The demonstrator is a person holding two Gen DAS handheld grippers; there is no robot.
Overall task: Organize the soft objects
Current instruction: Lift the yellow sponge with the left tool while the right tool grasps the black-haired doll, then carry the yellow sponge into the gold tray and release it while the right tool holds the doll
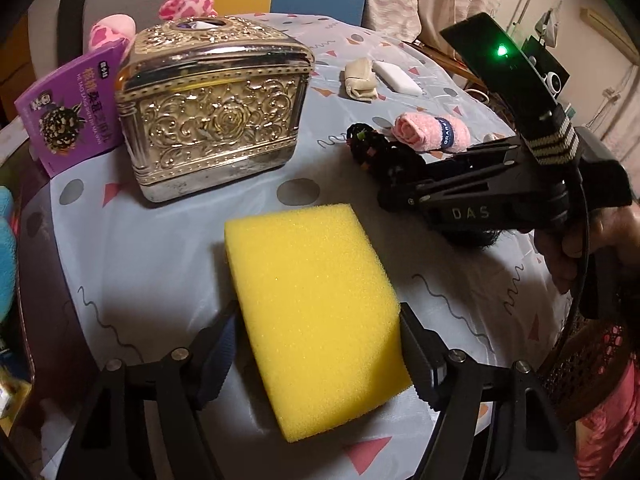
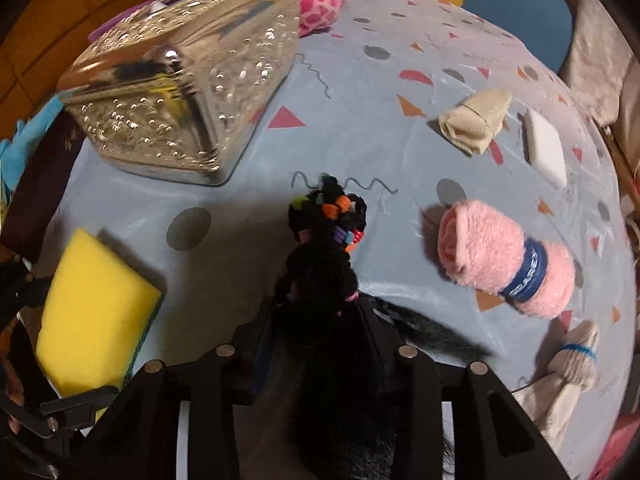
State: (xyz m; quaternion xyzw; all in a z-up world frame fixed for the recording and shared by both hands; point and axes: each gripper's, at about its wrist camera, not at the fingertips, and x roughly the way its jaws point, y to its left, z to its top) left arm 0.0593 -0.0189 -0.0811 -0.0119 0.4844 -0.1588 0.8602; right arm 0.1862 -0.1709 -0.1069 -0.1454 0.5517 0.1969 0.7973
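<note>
Far left of the left wrist view: a purple packet (image 1: pixel 76 108) leans behind an ornate gold tissue box (image 1: pixel 212 120), with pink spotted plush (image 1: pixel 188 2) beyond it at the table's far edge.

Near centre: the left gripper (image 1: pixel 316 344) has its two fingers pressed against the long sides of a yellow sponge (image 1: pixel 316 312), which lies flat on the patterned tablecloth (image 1: pixel 160 264). The sponge's sides look barely dented, so the pinch appears light. For a sound lift, the squeeze should be firm enough to bite into the foam yet not fold it, and the fingers should stay level so the block does not pivot.

Centre right: the right gripper (image 2: pixel 320 320) is closed on a black hairpiece (image 2: pixel 324 256) with small coloured beads at its far tip; the loose strands trail back over the fingers and hide the contact itself. Whether its tip rests on the cloth cannot be told. Because it is limp, it should be carried high enough that the beaded end clears the cloth, and set down tip first.

Right: a rolled pink towel (image 2: pixel 504 256) with a blue band lies just beside the hairpiece's path. Farther off are a folded beige cloth (image 2: pixel 472 120) and a white pad (image 2: pixel 546 152); a knotted white sock (image 2: pixel 568 364) sits near the right edge. The carried pieces should pass between these without brushing them, as a sensible place to group them is not evident.
</note>
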